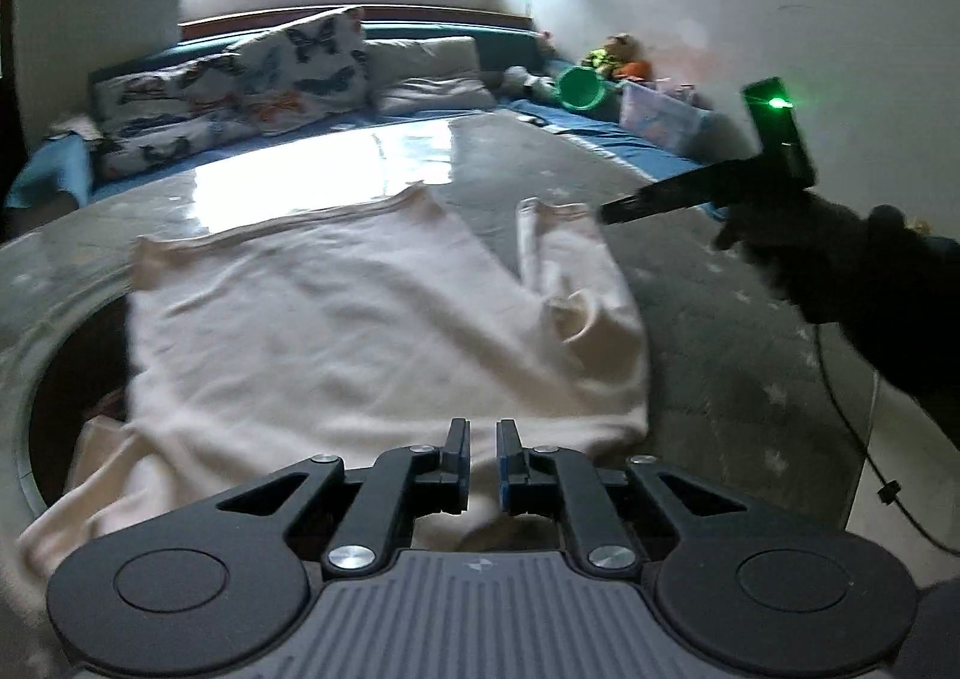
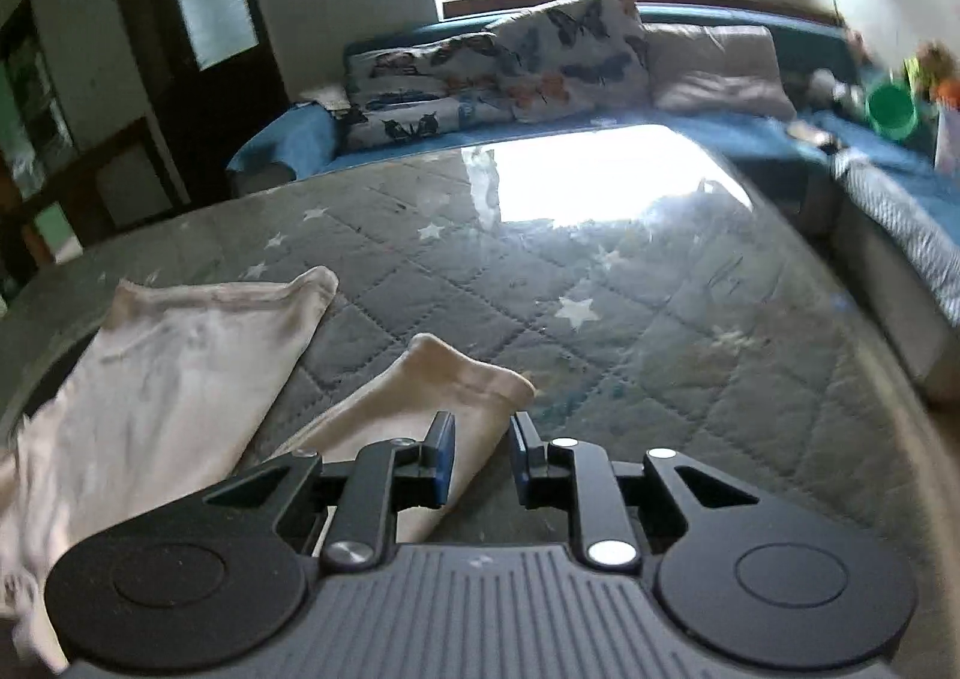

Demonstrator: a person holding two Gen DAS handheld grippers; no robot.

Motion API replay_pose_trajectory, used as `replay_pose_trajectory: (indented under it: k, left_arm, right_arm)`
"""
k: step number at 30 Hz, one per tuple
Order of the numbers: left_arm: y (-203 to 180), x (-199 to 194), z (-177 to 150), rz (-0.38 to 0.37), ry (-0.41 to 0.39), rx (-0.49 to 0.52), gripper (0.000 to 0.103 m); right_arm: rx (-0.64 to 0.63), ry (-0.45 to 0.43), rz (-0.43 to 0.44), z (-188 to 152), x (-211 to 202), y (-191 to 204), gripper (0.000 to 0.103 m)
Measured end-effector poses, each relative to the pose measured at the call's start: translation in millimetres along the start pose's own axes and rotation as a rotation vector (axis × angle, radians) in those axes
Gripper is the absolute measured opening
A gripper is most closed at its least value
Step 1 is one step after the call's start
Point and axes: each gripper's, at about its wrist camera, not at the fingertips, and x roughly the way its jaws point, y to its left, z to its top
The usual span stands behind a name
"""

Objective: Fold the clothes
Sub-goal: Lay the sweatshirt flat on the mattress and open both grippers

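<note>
A cream long-sleeved garment [image 1: 336, 331] lies spread on a grey quilted table [image 1: 720, 379], its near edge hanging over the table's front. My left gripper [image 1: 482, 463] hovers over the near hem with its jaws slightly apart and nothing between them. In the right wrist view the garment's body [image 2: 180, 367] lies at the left and one sleeve cuff [image 2: 462, 379] lies just ahead. My right gripper [image 2: 482, 463] is open above that sleeve, empty. The right gripper also shows in the left wrist view [image 1: 612, 211], near the sleeve end.
The table [image 2: 660, 349] has star-patterned quilting and a bright window reflection. Behind it is a blue sofa [image 2: 750, 133] with butterfly pillows [image 2: 540, 55], a green bucket [image 1: 579, 88] and toys. A dark door [image 2: 198, 49] stands at the far left.
</note>
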Motion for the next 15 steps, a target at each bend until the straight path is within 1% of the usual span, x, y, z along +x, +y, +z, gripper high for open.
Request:
replay_pose_trajectory:
  k: [3, 5, 6, 7, 8, 11, 15]
  left_arm:
    - [-9.1, 21.6, 6.6, -0.037, 0.017, 0.018, 0.010]
    - [-13.9, 32.5, 9.0, -0.047, 0.027, 0.028, 0.010]
    - [-15.3, 36.8, 9.8, -0.055, 0.032, 0.030, 0.010]
    - [-16.2, 40.5, 10.3, -0.065, 0.037, 0.032, 0.010]
    - [-17.5, 44.3, 10.9, -0.070, 0.041, 0.033, 0.012]
    - [-20.8, 55.0, 11.4, -0.083, 0.056, 0.040, 0.014]
    - [-22.6, 65.0, 7.6, -0.103, 0.087, 0.038, 0.014]
  right_arm:
    - [0.029, 0.008, 0.001, 0.3, 12.6, -2.7, 0.019]
    - [0.039, 0.000, -0.002, -1.7, 16.9, -0.9, 0.019]
    - [0.044, -0.004, -0.003, -2.8, 19.1, -0.1, 0.018]
    - [0.047, -0.009, -0.009, -3.9, 20.2, 0.6, 0.008]
    - [0.047, -0.016, -0.022, -5.1, 19.2, 0.7, 0.004]
    - [0.034, -0.048, -0.059, -7.7, 9.2, -1.0, 0.002]
    - [-0.002, -0.113, -0.144, -12.4, -20.6, -8.3, 0.002]
